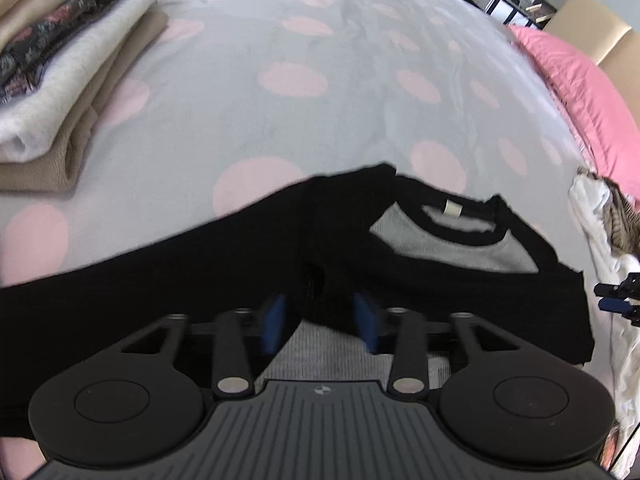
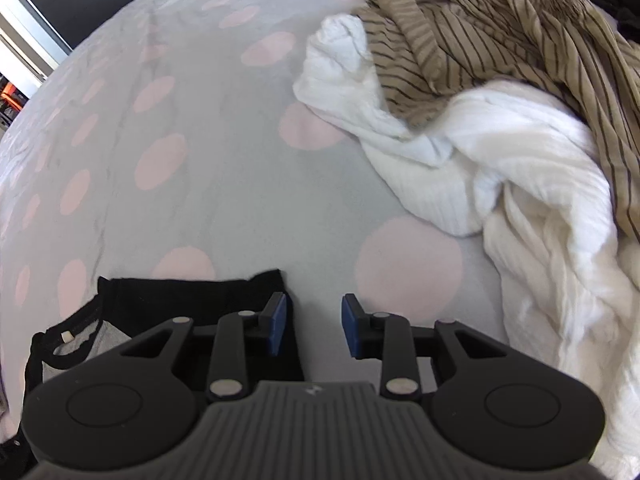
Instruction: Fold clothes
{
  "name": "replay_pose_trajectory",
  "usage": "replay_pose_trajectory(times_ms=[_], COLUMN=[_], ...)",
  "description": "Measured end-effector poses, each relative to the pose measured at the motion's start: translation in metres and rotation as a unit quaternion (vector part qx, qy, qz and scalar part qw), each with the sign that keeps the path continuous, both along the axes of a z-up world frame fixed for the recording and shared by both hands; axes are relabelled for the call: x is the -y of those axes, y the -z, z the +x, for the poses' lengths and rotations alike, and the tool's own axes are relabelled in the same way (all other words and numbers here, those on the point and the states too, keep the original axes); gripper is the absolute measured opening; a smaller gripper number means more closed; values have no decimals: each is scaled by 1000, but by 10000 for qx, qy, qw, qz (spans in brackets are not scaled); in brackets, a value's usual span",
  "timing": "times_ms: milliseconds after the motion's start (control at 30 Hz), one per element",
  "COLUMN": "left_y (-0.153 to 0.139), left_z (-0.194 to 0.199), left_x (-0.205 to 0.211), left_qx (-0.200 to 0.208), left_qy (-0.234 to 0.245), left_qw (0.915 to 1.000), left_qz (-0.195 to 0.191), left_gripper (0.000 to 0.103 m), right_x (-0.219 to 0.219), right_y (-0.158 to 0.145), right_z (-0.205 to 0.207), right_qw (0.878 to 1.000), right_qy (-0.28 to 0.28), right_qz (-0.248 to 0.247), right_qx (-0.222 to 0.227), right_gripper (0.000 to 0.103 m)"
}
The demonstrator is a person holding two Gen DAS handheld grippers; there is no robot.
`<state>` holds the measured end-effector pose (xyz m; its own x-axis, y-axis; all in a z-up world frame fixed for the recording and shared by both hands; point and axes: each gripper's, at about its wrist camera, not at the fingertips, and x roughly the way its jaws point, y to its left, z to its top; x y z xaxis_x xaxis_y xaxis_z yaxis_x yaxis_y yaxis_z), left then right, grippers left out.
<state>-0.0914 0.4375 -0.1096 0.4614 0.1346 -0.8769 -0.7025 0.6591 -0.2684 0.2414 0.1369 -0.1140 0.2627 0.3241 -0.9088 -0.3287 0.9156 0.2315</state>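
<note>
A black and grey long-sleeved shirt (image 1: 440, 248) lies on the dotted bed sheet (image 1: 320, 80), neck opening up, with one black sleeve stretching out to the left. My left gripper (image 1: 320, 322) is shut on a bunched fold of its black fabric, which fills the gap between the blue pads (image 1: 276, 320). In the right wrist view the shirt's black shoulder edge (image 2: 180, 296) ends beside the left finger. My right gripper (image 2: 313, 326) stands open just past that edge, with only bare sheet between its pads.
A stack of folded clothes (image 1: 60, 80) sits at the far left of the bed. A pink pillow (image 1: 580, 80) lies at the right edge. A loose pile of white cloth (image 2: 520, 160) and a brown striped garment (image 2: 500, 32) is heaped right of my right gripper.
</note>
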Motion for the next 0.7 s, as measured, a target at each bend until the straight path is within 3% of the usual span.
replay_pose_trajectory(times_ms=[33,100,200,267,400,500,600,667,700], left_y=[1,-4,-18,-25,-14,-3,-5,-4,-3], left_z=[-1,-7,-13,-16,-19,-23,-20,-20,-19], left_x=[1,0,4,10,14,10,14,16,16], left_qx=[-1,107,170,-36,-416,-305,-331,-373,-398], left_qy=[-45,-97,-41,-40,44,-95,27,41,44], left_qw=[10000,9999,9998,9998,9984,9993,9987,9984,9982], left_qz=[2,33,63,192,382,185,398,422,451], left_gripper=[6,4,3,3,3,3,3,3,3], right_x=[1,3,6,8,10,12,16,15,15], right_y=[1,-1,-4,-5,-3,2,4,10,13], right_z=[-1,-4,-12,-19,-32,-39,-45,-48,-50], right_qw=[10000,9999,9995,9987,9967,9957,9948,9940,9935], right_qy=[-7,-67,-218,-375,-643,-765,-814,-868,-891], right_qz=[-30,-98,-180,-257,-390,-355,-59,-68,-77], right_qx=[-20,-67,-171,-230,-312,-393,-607,-669,-699], right_gripper=[34,34,34,34,34,34,34,29,23])
